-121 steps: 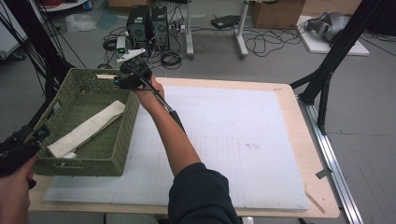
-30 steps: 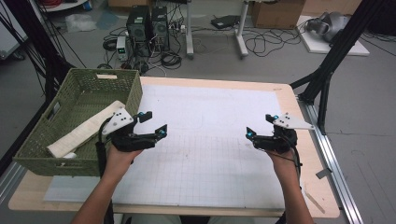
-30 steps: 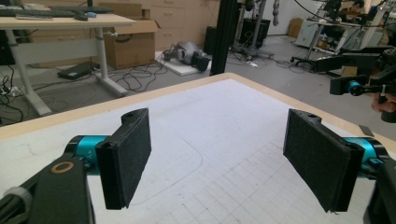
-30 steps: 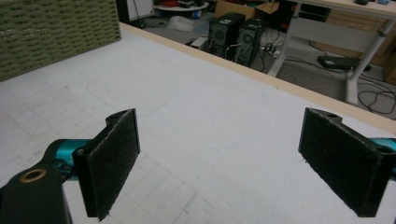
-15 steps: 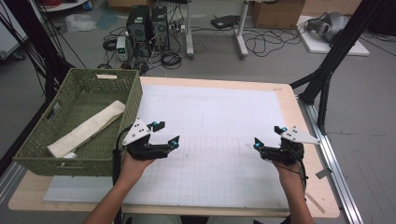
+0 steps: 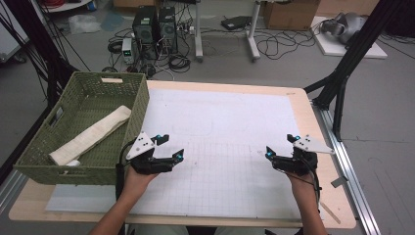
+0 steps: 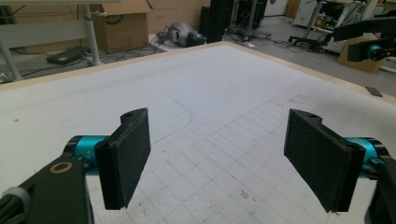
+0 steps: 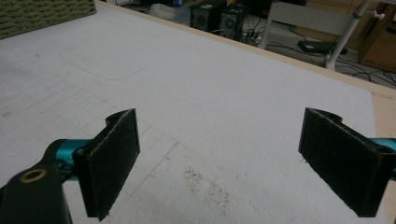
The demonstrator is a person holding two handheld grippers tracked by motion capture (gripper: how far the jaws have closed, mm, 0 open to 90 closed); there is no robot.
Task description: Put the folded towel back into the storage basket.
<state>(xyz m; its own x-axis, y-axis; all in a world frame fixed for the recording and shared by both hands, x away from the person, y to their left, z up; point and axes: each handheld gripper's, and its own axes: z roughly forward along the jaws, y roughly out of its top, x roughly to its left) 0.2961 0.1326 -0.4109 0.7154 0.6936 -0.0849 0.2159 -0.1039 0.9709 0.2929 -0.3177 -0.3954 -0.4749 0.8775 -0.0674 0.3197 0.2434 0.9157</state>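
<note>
My left gripper [image 6: 172,147] hovers open over the white gridded mat [image 6: 220,122], just right of the green woven basket [image 6: 73,174]. In the left gripper view its black pads [image 7: 126,156] stand wide apart with nothing between them [image 7: 224,158]. My right gripper [image 6: 280,146] is open too, low over the mat near the table's right edge. The right gripper view shows bare mat between its pads [image 8: 224,163]. A rolled cream cloth [image 6: 93,134] lies diagonally inside the basket.
The basket's corner [image 8: 42,11] shows far off in the right gripper view. My right gripper [image 7: 369,46] shows in the distance in the left gripper view. Computer towers [image 6: 154,24], cables and black stand legs [image 6: 342,78] are on the floor beyond the table.
Four seconds ago both grippers were at the basket. In the last second both hands have drawn back toward the near edge, the left one also shifting right. Both stay open.
</note>
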